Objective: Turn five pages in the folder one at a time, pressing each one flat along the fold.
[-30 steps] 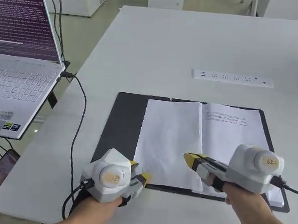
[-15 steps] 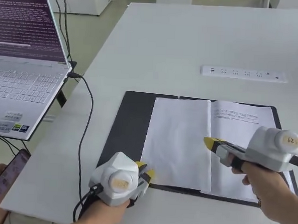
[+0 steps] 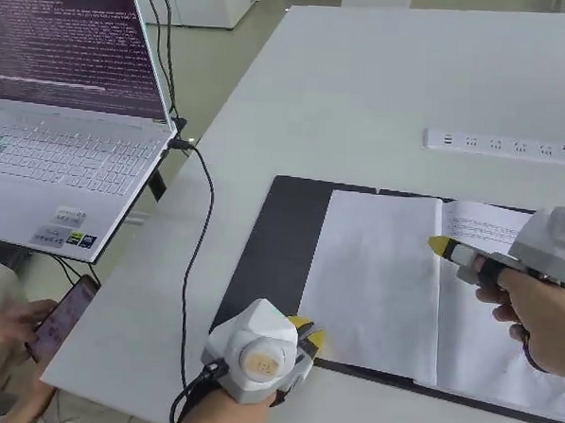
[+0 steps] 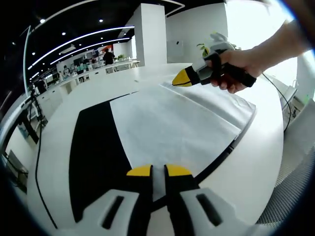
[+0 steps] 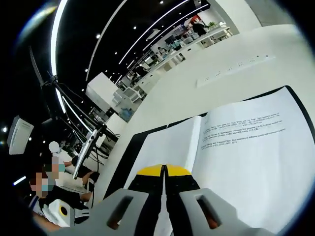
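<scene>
Folder (image 3: pixel 271 249) lies open, seemingly flat.

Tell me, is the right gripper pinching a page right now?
No, the right gripper has its jaws closed together with nothing between them, pointing over the open folder.

Nothing is legible: the laptop screen (image 3: pixel 74 30) far left and the right page (image 5: pixel 231 138) carry print too small to read.
</scene>
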